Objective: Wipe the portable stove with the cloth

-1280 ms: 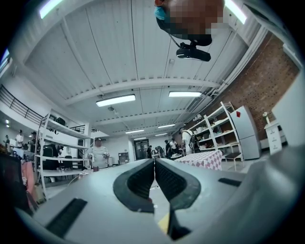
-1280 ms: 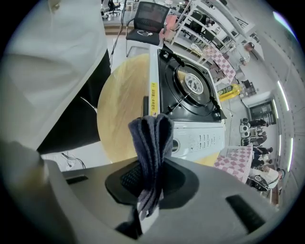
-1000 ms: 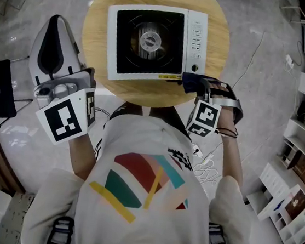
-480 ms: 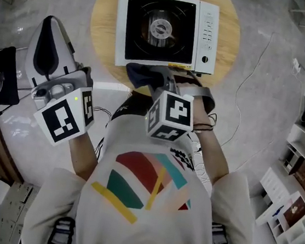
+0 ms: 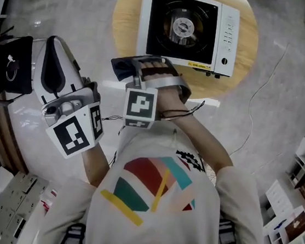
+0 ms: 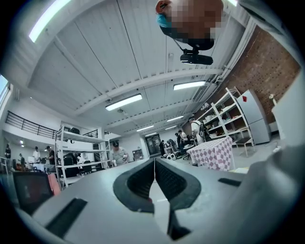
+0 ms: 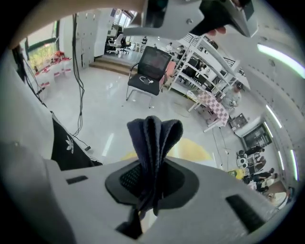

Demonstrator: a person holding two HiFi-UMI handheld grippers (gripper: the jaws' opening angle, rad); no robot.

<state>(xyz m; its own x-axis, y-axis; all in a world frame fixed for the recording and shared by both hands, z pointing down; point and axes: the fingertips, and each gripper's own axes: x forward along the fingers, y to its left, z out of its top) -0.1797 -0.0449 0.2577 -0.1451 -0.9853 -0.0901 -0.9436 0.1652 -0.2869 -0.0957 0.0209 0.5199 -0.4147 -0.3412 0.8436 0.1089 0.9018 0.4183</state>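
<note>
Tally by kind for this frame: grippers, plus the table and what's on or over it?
grippers: 2 (left gripper, right gripper)
portable stove: 1
cloth: 1
round wooden table: 1
total: 5

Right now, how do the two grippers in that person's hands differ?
The right gripper has its jaws shut on a dark folded cloth; the left gripper has its jaws together on nothing. The right gripper is at the near edge of the round table, short of the stove; the left gripper is off to the side, clear of it. Both carry a marker cube.
</note>
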